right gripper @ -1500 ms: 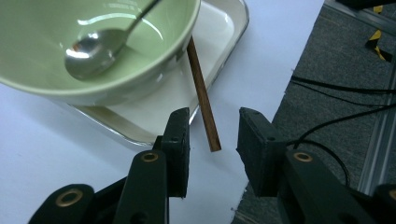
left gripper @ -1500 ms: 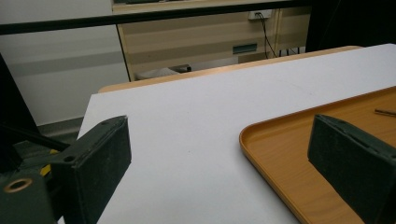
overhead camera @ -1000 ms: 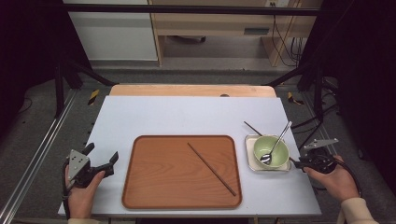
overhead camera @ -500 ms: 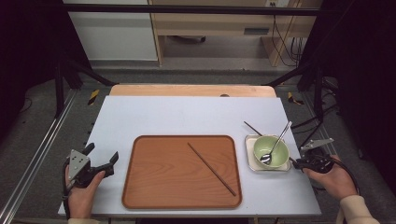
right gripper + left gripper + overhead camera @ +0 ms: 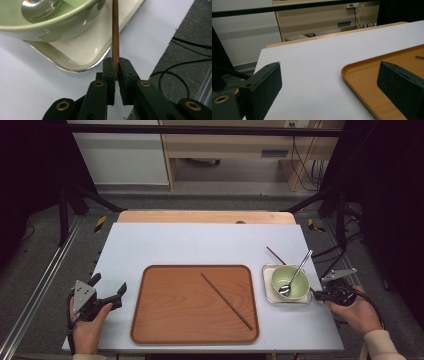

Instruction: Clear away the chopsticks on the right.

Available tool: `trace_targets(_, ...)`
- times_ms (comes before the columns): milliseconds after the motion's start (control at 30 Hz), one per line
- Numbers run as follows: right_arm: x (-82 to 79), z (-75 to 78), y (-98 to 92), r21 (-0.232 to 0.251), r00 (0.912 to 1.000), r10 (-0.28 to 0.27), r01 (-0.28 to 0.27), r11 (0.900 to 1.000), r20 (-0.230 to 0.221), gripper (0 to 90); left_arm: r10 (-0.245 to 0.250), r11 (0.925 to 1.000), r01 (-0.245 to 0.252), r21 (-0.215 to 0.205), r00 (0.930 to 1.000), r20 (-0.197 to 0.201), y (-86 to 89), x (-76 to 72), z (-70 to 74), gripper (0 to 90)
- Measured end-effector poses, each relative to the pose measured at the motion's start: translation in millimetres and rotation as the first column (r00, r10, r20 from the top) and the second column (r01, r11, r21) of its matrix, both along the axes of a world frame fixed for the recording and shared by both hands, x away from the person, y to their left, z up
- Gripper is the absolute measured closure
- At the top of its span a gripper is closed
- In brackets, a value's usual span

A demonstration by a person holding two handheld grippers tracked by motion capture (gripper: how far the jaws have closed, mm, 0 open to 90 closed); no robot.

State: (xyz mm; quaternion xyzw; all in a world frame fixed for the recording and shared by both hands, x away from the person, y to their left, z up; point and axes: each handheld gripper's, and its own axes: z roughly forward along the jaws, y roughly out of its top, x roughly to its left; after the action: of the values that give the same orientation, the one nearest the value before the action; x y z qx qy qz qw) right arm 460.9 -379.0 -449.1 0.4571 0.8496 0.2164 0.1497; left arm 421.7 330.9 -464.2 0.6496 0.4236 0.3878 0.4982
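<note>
A dark wooden chopstick (image 5: 115, 30) runs across the white square dish (image 5: 82, 52) beside the pale green bowl (image 5: 50, 27). My right gripper (image 5: 115, 66) has just been closing and its pads now press on the chopstick's near end. In the high view this chopstick (image 5: 274, 254) sticks out behind the bowl (image 5: 290, 282) toward my right gripper (image 5: 320, 295) at the table's right edge. A metal spoon (image 5: 296, 272) rests in the bowl. A second chopstick (image 5: 227, 300) lies slantwise on the wooden tray (image 5: 165, 320). My left gripper (image 5: 112, 292) stands open and empty left of the tray.
The left gripper view has my left gripper (image 5: 329, 82) straddling the tray's rim (image 5: 362, 82) over the white tabletop (image 5: 312, 62). Cables (image 5: 180, 75) lie on the grey floor beyond the table's right edge. A wooden strip (image 5: 205, 216) borders the far side.
The right gripper's jaws have drawn together on the chopstick's end. Both hands have stayed where they were, and the tray, bowl and spoon have not moved.
</note>
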Motion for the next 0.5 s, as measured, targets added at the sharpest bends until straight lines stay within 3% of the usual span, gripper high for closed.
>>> trace_targets(267,-2.2,8.7,-3.4,0.025,0.999,-0.028,0.027,0.999,0.035,84.8,0.001,1.0,-0.001,0.0,1.0,0.002,-0.1,-0.2,0.3,5.6)
trace_targets(500,-2.7,24.7,-6.8,0.038,0.988,-0.125,0.122,0.992,0.091,84.9,0.001,1.0,-0.001,-0.001,1.0,0.003,-0.1,-0.5,0.6,5.7)
